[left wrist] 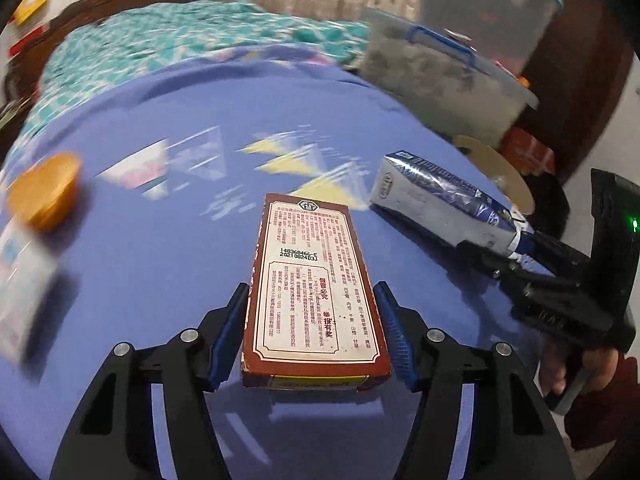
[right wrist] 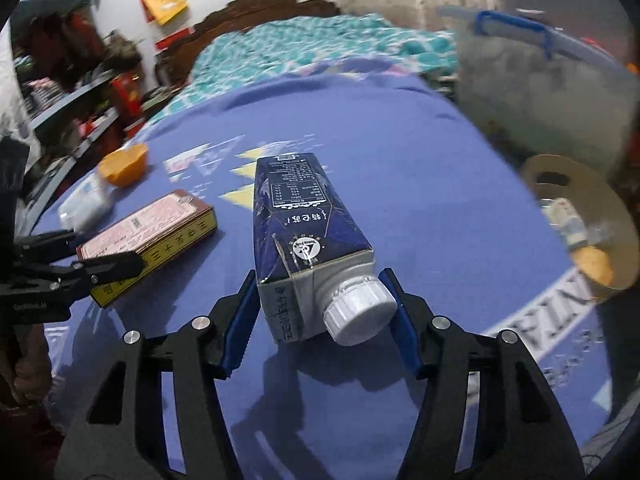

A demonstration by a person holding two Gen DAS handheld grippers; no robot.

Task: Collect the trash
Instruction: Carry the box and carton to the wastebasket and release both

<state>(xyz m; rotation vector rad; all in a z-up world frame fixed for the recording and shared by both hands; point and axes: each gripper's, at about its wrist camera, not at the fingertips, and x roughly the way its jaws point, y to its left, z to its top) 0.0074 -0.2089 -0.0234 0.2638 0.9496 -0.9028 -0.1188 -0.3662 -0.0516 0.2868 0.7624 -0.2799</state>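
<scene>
Left fingers (left wrist: 228, 332) clamping red box (left wrist: 312, 280), right fingers (right wrist: 240, 328) clamping milk carton (right wrist: 300, 232)

My right gripper (right wrist: 318, 324) has its blue pads pressed on either side of a dark blue milk carton (right wrist: 296, 232), which lies lengthwise with its white screw cap (right wrist: 358, 310) pointing back at me. Off to my left, my left gripper (right wrist: 80, 270) clamps a flat red-and-yellow box (right wrist: 154, 234) over the blue tablecloth (right wrist: 420, 184). Near the cloth's far left edge sits an orange peel (right wrist: 122, 164), and at right is a round bin (right wrist: 582, 220) with scraps inside.
</scene>
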